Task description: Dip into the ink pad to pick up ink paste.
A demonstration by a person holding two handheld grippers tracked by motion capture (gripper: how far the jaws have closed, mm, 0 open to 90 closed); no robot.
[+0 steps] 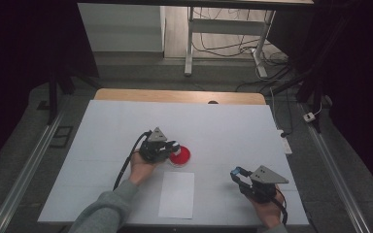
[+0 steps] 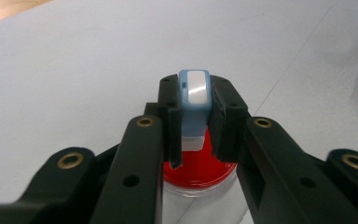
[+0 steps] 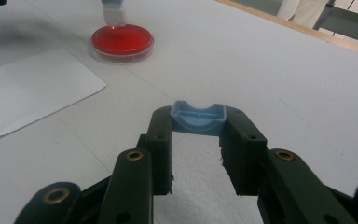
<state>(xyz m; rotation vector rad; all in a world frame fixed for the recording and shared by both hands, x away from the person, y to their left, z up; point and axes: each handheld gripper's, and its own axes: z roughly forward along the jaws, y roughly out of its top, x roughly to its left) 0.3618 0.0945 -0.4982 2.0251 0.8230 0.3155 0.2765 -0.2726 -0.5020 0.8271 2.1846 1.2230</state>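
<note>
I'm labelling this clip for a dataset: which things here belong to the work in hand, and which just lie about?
In the job:
- blue-and-white stamp, clamped in the left gripper
- red ink dish under it
- blue cap, held by the right gripper
- white paper sheet, probably

Lying about:
- cables on the floor
- power strip

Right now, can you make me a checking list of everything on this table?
Surface: white table, wooden strip at its far edge.
Job's things: red dish; blue and white stamp poised over it, contact unclear; blue cap.
Clutter: white paper sheet near the front edge.
Grippers: left tongs shut on the stamp; right tongs shut on the cap.
Cables: black cable trails from the left tongs; loose wires on the floor beyond.
Surroundings: desk frame, dark curtains.
</note>
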